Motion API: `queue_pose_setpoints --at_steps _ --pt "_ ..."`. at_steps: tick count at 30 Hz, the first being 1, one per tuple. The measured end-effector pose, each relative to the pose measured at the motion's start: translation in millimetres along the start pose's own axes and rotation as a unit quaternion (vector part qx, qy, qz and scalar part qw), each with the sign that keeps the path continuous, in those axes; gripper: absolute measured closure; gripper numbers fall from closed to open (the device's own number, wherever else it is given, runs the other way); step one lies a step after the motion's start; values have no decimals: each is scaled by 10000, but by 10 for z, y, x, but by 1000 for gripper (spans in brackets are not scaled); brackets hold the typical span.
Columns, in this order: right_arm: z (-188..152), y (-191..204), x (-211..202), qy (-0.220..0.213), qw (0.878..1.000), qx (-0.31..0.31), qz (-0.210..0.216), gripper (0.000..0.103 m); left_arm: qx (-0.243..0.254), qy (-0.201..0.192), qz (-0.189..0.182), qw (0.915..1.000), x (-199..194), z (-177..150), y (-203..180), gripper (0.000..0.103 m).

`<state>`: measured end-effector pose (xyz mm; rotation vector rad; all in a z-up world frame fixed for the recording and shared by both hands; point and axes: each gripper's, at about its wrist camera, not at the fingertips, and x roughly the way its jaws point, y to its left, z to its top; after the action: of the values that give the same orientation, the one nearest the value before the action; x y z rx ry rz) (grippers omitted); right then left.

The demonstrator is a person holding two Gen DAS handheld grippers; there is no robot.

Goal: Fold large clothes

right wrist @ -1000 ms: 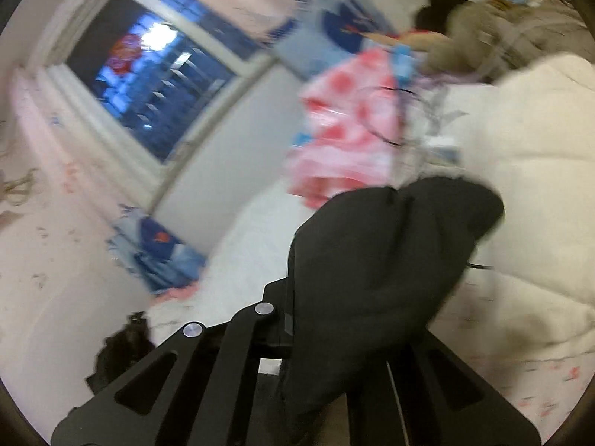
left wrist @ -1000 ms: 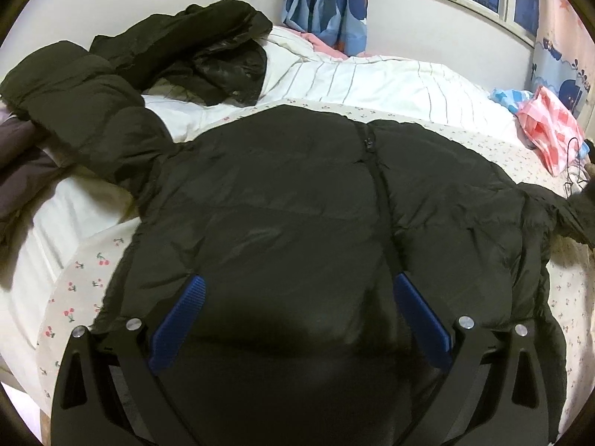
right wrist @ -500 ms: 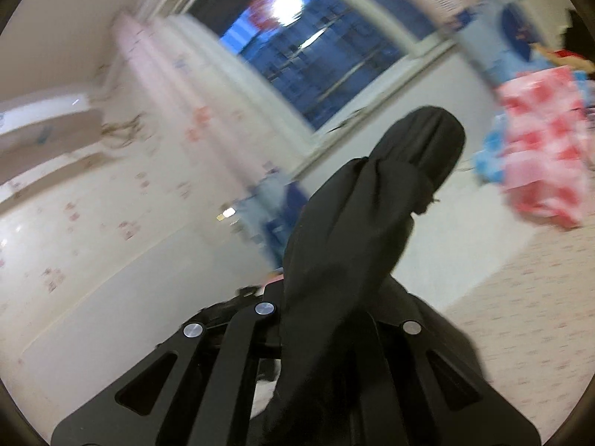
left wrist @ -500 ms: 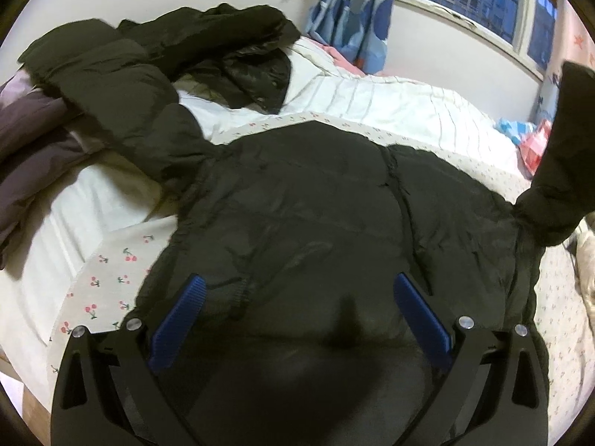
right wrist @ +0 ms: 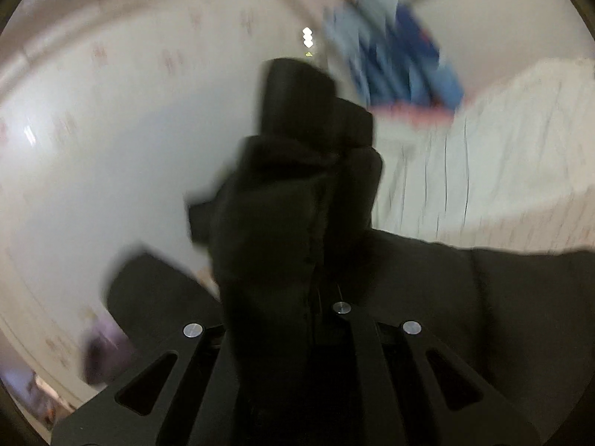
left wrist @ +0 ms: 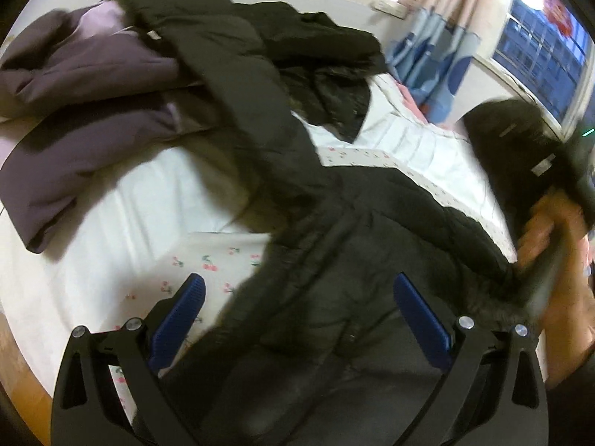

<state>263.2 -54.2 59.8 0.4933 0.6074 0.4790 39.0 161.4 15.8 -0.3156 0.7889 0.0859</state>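
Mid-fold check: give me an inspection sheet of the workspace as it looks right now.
Surface: bed with white, cherry-print sheet.
Job's things: black puffer jacket spread on the bed, one sleeve lifted.
Clutter: purple coat and second dark jacket heaped behind.
Grippers: left gripper open over the jacket's body; right gripper shut on the sleeve.
Cables: nothing seen.
Surroundings: blue patterned curtain, dark window, pale wall.

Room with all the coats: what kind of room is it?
Most likely a bedroom. There is a bed with cherry-print and striped bedding, coats piled on it, and blue-patterned curtains beside a window.
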Motion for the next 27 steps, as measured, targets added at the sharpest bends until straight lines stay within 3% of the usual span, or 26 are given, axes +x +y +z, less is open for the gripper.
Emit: queue_pose_setpoints --at_steps 2,4,5,9,12,15,17,19,21,25,27 --pt "-347 8 399 657 9977 -83 -128 91 -63 11 -15 10000 4 19 59 6" --pt "-709 -39 840 1670 9854 16 -318 49 -84 10 -14 10000 1 24 102 6" --pt "-824 -32 945 1920 9807 1 -379 44 -90 14 -28 10000 0 27 117 6" --pt "-895 245 956 2197 9746 -422 -97 10 -117 24 -64 9999 6 43 136 6" --pt "-777 456 648 2017 9771 -560 376 10 -115 -34 -128 9998 -7 48 107 6" --pt "-564 366 -47 1302 9894 -336 540 10 6 -299 -307 9991 -118 54 28 6" --pt "-495 72 -661 693 9973 -128 197 10 191 -563 -470 9971 -188 120 -112 5" --pt "-330 -286 -1195 241 9969 -141 -737 7 421 -653 -586 9953 -159 249 -294 6" --pt "-211 -774 -1615 77 9884 21 -1515 7 834 -638 -784 9914 5 427 -602 6" --pt "-152 -1710 -1983 140 9775 1017 -1842 7 1518 -462 -521 9860 625 601 -1078 5" --pt "-352 -2184 -1893 636 9698 1325 -1946 7 1608 167 -332 9863 1188 609 -1168 5"
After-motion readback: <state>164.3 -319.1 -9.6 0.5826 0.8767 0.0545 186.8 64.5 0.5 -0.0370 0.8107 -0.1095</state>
